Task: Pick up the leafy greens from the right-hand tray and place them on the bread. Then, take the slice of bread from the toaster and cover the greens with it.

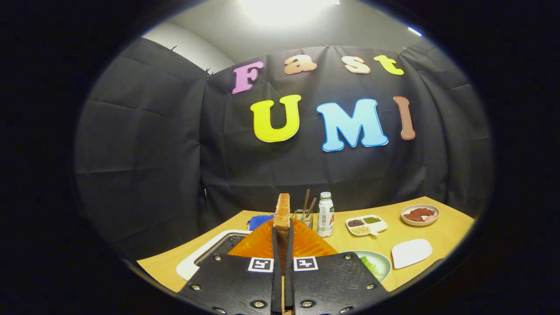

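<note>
Both fingers (289, 236) press on the slice of bread (282, 212), held upright on edge above the wooden table (442, 232). Leafy greens (369, 266) lie on a pale green plate (384, 262) just right of the gripper (283, 253). Beyond stand a white bottle (325, 215), a divided dish of grains (366, 225) and a white toaster (205, 253).

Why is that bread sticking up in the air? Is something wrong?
Nothing looks wrong. The toasted brown bread slice stands on edge because the gripper is shut on it, lifted above the wooden table. The white plastic bottle stands upright, and nothing has spilled.
</note>
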`<action>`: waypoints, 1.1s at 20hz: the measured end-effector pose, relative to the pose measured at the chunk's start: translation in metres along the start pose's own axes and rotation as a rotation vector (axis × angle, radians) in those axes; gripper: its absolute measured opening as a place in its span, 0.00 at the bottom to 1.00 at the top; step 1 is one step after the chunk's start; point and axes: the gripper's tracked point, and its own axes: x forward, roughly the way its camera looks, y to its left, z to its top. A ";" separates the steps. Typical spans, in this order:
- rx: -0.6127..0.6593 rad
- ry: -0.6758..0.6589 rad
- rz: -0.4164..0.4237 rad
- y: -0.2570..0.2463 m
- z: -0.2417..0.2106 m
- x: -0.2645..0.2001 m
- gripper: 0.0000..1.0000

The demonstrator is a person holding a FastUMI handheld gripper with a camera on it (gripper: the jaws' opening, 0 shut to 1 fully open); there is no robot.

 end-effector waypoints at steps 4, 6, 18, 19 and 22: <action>-0.023 0.015 -0.022 -0.020 -0.006 -0.002 0.02; -0.041 0.015 -0.024 -0.028 -0.009 -0.004 0.02; -0.155 0.047 -0.121 -0.098 -0.043 -0.010 0.02; -0.143 0.055 -0.112 -0.099 -0.047 -0.010 0.03; -0.125 0.066 -0.098 -0.107 -0.056 -0.008 0.02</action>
